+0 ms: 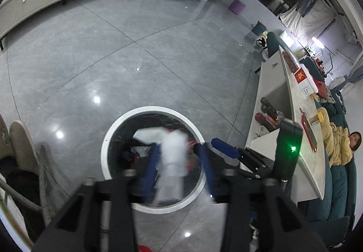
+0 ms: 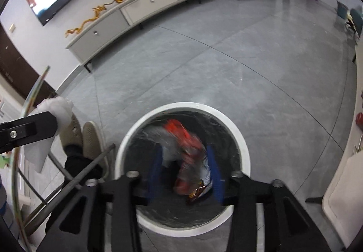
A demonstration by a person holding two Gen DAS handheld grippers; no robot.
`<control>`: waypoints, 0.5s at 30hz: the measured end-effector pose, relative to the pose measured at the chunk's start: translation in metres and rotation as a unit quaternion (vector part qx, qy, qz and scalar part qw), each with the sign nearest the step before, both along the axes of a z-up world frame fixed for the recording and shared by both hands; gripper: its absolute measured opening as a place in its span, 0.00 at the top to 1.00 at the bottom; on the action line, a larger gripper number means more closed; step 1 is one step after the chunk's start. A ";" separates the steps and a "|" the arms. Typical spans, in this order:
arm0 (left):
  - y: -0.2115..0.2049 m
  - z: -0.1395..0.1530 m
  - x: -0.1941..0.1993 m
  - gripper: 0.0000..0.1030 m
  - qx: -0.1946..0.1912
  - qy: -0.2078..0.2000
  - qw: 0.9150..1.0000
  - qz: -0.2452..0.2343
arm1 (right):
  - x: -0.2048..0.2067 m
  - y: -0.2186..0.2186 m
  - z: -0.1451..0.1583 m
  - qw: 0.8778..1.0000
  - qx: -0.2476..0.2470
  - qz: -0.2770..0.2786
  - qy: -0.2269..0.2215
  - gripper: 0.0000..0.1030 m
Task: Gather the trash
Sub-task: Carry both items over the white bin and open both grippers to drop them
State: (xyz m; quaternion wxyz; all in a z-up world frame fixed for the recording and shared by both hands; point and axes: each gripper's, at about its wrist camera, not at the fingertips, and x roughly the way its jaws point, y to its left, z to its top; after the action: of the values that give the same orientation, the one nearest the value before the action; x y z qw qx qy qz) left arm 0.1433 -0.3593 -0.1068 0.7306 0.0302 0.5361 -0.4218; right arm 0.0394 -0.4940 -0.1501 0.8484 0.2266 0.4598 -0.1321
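Note:
A round white-rimmed trash bin [image 1: 106,152] with a dark liner stands on the grey floor; it also shows in the right wrist view [image 2: 240,136]. My left gripper [image 1: 179,156] hangs over the bin with a blurred white tissue [image 1: 174,156] between its spread blue fingers; grip contact is unclear. My right gripper [image 2: 187,165] hangs over the bin with a blurred red and silver snack wrapper [image 2: 188,152] between its spread blue fingers. The right gripper's finger [image 1: 224,148] shows in the left wrist view. The left gripper's body and the tissue [image 2: 54,113] show in the right wrist view.
A white low table [image 1: 306,129] with boxes and bottles stands at the right. A person in a yellow blanket [image 1: 340,145] lies on a teal sofa. Beige shoes [image 2: 79,136] and metal chair legs [image 2: 90,165] are left of the bin. A long white cabinet [image 2: 147,2] lines the far wall.

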 end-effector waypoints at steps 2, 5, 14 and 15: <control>-0.002 -0.003 0.002 0.49 0.000 0.003 1.000 0.002 | 0.000 -0.003 -0.004 1.000 0.002 -0.007 0.006 0.53; -0.005 -0.004 0.002 0.49 0.000 0.005 1.000 0.003 | -0.003 -0.006 -0.009 1.000 -0.001 -0.013 0.014 0.52; 0.015 0.020 -0.005 0.49 -0.008 -0.033 0.999 0.033 | -0.014 -0.012 0.000 1.000 -0.006 -0.023 0.007 0.51; 0.018 0.024 -0.008 0.49 -0.009 -0.043 0.998 0.037 | -0.014 -0.012 0.002 1.000 -0.007 -0.022 0.004 0.51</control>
State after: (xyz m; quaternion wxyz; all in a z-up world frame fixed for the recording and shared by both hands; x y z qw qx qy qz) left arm 0.1351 -0.3410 -0.0832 0.7680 0.0222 0.5016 -0.3976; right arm 0.0258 -0.5058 -0.1479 0.8449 0.2300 0.4575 -0.1545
